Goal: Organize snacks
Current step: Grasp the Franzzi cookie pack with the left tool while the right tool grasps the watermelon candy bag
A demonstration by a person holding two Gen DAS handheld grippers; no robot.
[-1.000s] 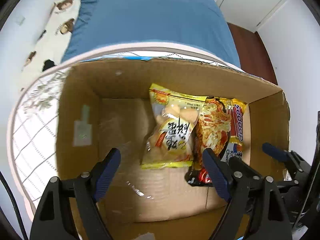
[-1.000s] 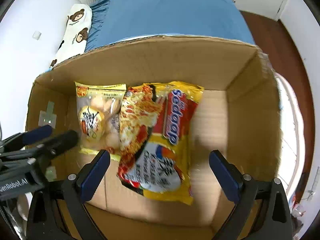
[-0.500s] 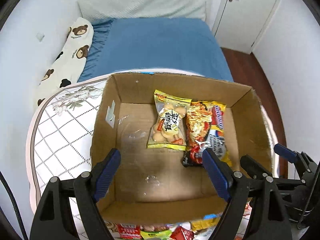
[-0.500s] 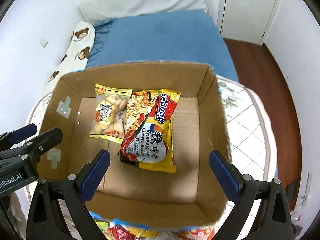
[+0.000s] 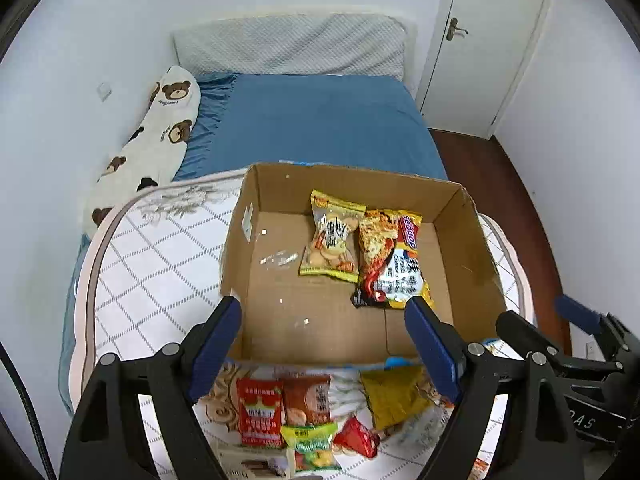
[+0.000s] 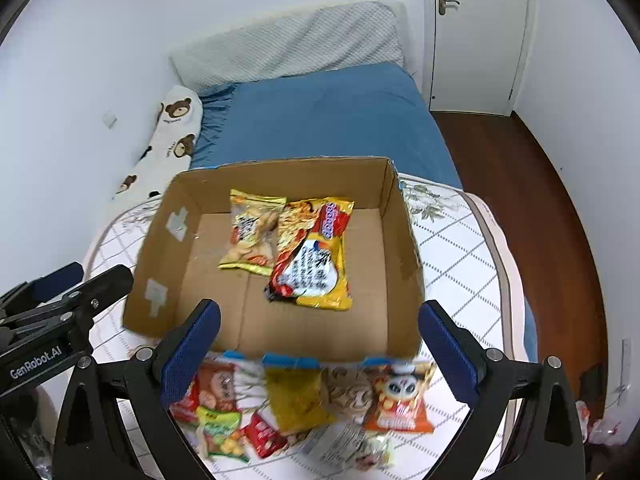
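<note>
We're up above the cardboard box [image 5: 468, 248] now, and both tools are spread wide with nothing between their blue pads. Our left tool [image 5: 326, 344] hangs over the near wall of the box; our right tool [image 6: 318, 346] does the same from the other side, its jaws framing the box's front edge.

Inside the box, two packets lie flat on the floor toward the far wall. There's the biscuit bag [image 5: 331, 237], yellow-edged with round biscuits showing, and just beside it on the right the noodle packet [image 5: 394, 260], red and yellow, its left edge overlapping the biscuit bag in the right wrist view. The left half of the box floor is bare cardboard.

In front of the box, on the quilted white surface [image 5: 152, 264], we've got a loose cluster of snacks. A red packet [image 5: 259, 412] sits next to a brown packet [image 5: 308, 398], with a green packet [image 5: 310, 440] just below them and a small red wedge packet [image 5: 356, 438] to its right. A gold packet [image 5: 394, 398] lies close against the box's near wall. From the right wrist view we also pick out an orange panda packet [image 6: 402, 398] further right, touching the box's front edge.

Beyond it all, the blue bed [image 5: 316, 120] and the bear-print pillow [image 5: 156, 132].
</note>
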